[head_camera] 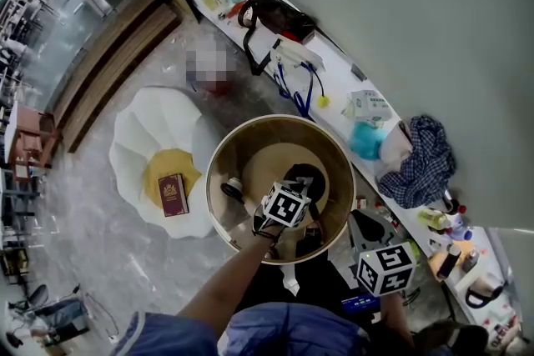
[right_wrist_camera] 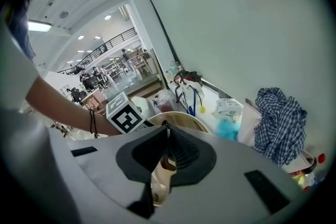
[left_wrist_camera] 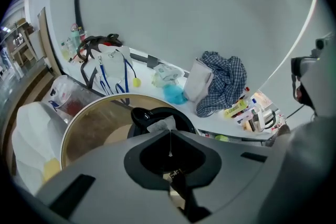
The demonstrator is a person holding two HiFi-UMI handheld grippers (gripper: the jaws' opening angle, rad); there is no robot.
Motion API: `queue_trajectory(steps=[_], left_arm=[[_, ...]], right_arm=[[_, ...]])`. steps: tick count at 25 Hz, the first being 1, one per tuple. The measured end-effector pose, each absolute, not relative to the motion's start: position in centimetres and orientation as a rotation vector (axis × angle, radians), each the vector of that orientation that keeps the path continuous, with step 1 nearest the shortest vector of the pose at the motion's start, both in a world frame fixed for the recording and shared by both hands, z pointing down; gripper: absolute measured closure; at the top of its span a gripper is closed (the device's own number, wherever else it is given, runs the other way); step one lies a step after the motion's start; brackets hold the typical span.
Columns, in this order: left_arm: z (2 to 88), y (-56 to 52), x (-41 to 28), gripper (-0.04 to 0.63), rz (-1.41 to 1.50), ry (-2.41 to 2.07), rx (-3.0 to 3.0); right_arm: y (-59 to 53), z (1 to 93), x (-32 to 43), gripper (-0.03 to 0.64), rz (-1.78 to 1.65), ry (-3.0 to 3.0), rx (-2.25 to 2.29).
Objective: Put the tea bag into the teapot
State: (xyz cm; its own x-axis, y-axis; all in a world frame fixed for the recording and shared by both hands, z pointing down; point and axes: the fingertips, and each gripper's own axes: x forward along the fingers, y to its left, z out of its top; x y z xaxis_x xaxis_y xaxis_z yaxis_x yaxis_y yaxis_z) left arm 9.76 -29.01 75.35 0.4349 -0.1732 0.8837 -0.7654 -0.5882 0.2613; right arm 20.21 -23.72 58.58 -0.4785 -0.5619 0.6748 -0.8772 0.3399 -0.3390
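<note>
Hanging over black teapot (left_wrist_camera: 139, 115), tea bag (left_wrist_camera: 161, 125)

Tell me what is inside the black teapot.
A tea bag shows at the mouth of the teapot, hung by its string from the shut left gripper. The gripper covers the rest of the inside.

Left gripper (left_wrist_camera: 169, 132) jaws pinching tea bag (left_wrist_camera: 160, 124), forearm extended; right gripper (right_wrist_camera: 167, 126) jaws together.
</note>
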Motion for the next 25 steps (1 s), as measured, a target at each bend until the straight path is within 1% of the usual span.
queue_trajectory(steps=[8, 14, 16, 20, 25], left_arm=[[77.3, -28.4, 10.5, 0.578, 1.282, -0.719, 2.056], [77.7, -28.3, 11.0, 0.575, 1.286, -0.653, 2.085], [77.5, -28.3, 11.1, 0.535, 1.290, -0.639, 2.097], [77.1, -28.2, 10.9, 0.517, 1.221, -0.685, 2.078], [75.6, -27.9, 10.2, 0.502, 1.200, -0.723, 2.090]], right_arm=[[-23.1, 59.4, 20.6, 0.588, 0.975, -2.161, 1.243], [-22.7, 59.9, 21.1, 0.588, 0.981, -2.156, 1.242], [-22.8, 59.8, 21.3, 0.588, 0.978, -2.158, 1.248], [-23.1, 59.6, 21.7, 0.588, 0.982, -2.162, 1.273], [-23.4, 59.3, 21.3, 0.588, 0.976, -2.170, 1.275]])
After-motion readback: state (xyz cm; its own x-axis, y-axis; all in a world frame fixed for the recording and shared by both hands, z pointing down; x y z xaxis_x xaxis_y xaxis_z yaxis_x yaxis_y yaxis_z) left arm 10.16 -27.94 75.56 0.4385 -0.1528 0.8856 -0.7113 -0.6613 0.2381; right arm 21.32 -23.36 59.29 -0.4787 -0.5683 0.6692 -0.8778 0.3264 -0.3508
